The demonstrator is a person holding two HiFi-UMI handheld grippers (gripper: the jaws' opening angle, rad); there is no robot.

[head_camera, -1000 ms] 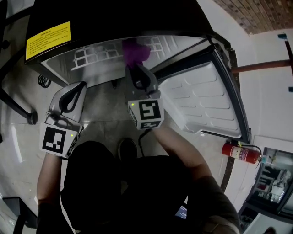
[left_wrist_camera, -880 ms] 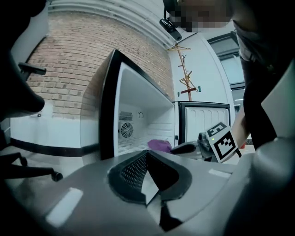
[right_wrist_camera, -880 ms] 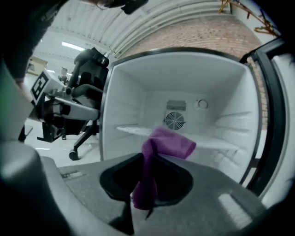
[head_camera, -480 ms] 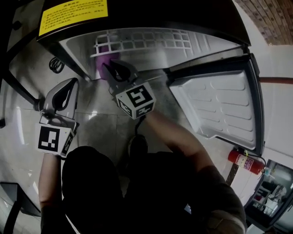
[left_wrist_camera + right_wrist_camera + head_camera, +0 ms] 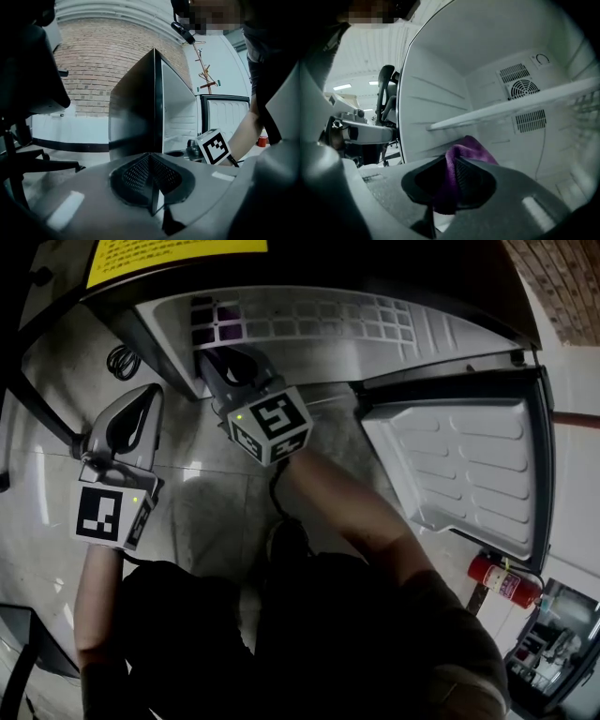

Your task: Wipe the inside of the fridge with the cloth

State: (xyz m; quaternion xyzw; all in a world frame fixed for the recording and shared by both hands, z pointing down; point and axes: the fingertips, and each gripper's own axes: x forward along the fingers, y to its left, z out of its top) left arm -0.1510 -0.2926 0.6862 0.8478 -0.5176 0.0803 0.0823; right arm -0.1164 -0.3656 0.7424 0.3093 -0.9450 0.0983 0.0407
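Inside the open black fridge with white lining (image 5: 441,343), under its white wire shelf (image 5: 309,320), the right gripper (image 5: 452,176), forearm stretched forward, clamps its jaws on the crumpled purple cloth (image 5: 472,151). The left gripper (image 5: 151,182) hangs outside, jaws together on nothing.

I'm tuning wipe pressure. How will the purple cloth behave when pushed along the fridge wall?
Probably floppy: the cloth bunches and folds over where the right gripper pinches it. Likely light, since one pinch carries it. Its fuzzy look suggests it will drag rather than slip on the smooth fridge wall.
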